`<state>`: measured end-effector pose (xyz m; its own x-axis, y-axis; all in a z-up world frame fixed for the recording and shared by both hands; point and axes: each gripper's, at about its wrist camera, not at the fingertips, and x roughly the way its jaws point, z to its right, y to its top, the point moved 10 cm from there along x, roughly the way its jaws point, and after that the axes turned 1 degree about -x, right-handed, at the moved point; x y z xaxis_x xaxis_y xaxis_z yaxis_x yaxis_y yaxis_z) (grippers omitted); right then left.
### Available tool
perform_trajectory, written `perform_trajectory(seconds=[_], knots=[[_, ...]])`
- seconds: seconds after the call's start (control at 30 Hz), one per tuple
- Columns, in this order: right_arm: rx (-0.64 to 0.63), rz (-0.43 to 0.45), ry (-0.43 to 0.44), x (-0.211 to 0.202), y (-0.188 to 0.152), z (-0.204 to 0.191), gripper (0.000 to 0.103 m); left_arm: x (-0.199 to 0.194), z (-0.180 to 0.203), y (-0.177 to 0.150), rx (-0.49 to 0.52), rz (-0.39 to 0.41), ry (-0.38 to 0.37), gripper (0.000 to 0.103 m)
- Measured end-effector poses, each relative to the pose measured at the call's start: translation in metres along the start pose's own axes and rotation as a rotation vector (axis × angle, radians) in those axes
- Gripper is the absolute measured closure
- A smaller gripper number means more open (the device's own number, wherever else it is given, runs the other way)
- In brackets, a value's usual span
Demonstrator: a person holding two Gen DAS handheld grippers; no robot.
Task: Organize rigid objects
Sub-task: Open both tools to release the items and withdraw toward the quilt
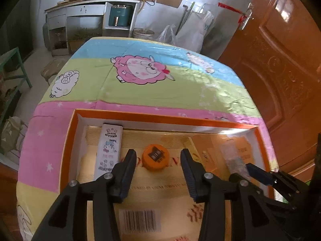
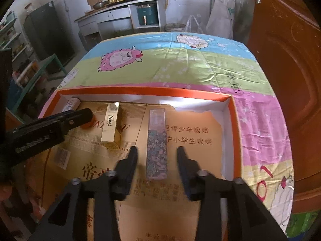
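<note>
Kitchen clutter fills the background — a counter with pots and bottles, a teal appliance [image 1: 120, 17] beneath it, a carved wooden door [image 1: 280, 64] to the right; nearer lies a glossy cartoon-sheep cloth [image 2: 180, 68] in blue, green and pink bands. On it sits an orange-rimmed box [image 2: 140, 91] with white inner walls, floored with flattened printed cardboard. Inside, left to right: a white Hello Kitty box [image 1: 109, 148] lying flat; a round orange cap [image 1: 155, 156]; a shiny gold YSL box [image 2: 111, 124]; a long floral-patterned box [image 2: 156, 146] with a clear far end. The left gripper [image 1: 157, 158] hangs with jaws spread, the cap between the fingertips but apart from both. The right gripper [image 2: 157, 156] is likewise spread wide, straddling the floral box without touching it; in its view the left gripper's arm hides most of the cap.
</note>
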<state>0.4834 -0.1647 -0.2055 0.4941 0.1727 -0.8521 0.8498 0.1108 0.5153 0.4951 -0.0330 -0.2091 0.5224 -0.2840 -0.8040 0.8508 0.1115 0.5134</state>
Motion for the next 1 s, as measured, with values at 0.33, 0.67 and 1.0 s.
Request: perform_trajectory(seconds=[0.33,0.67,1.0], knots=[[0.002,0.050,0.021,-0.052,-0.026,-0.012,0.056,-0.070,0.022,-0.022,0.020,0.089,-0.069,0.057],[0.022,0.075,0.022,-0.104,-0.062,-0.023,0.056,-0.128,0.025,-0.056,0.046,0.157,-0.026,0.057],[0.034,0.105,0.030,-0.146,-0.108,-0.034,0.056,-0.178,0.014,-0.098,0.033,0.198,-0.052,0.057]])
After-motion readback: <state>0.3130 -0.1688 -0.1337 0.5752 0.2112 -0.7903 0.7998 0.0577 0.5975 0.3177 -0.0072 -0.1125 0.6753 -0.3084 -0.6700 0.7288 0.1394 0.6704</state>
